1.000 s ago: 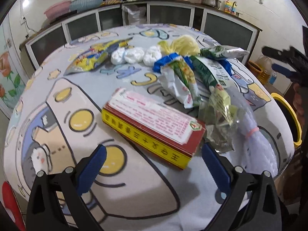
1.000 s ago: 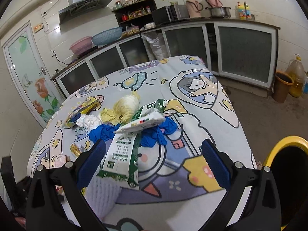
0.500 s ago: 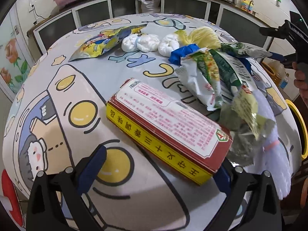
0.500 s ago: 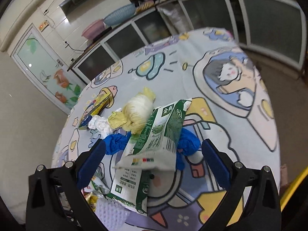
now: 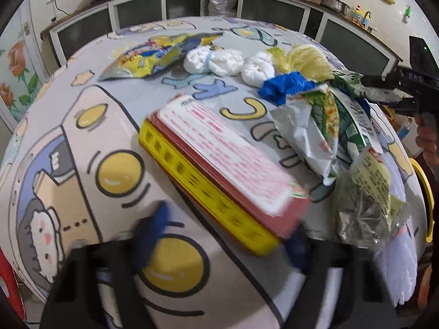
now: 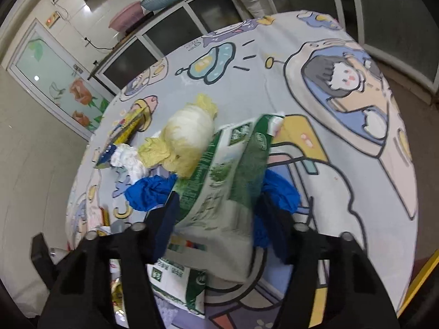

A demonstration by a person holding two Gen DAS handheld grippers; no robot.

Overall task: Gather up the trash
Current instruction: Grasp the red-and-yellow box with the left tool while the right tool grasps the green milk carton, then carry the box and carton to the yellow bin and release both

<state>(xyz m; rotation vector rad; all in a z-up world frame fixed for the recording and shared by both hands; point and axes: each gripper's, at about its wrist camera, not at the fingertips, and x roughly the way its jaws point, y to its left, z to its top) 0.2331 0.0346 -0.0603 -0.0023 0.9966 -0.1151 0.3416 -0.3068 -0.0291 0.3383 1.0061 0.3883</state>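
- A kitchen table [image 5: 82, 126] under a cartoon cloth carries litter.
- Left gripper [image 5: 227, 233]: fingers closing around the red-and-yellow box [image 5: 219, 172], contact unclear.
- Right gripper [image 6: 219, 213]: fingers closing around the green-and-white bag [image 6: 227, 181], contact unclear.

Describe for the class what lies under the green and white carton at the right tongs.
Crumpled blue plastic shows on both sides of the green and white carton, and a flat green and white packet sticks out below. Behind it sits a pale cabbage. What lies directly beneath is hidden.
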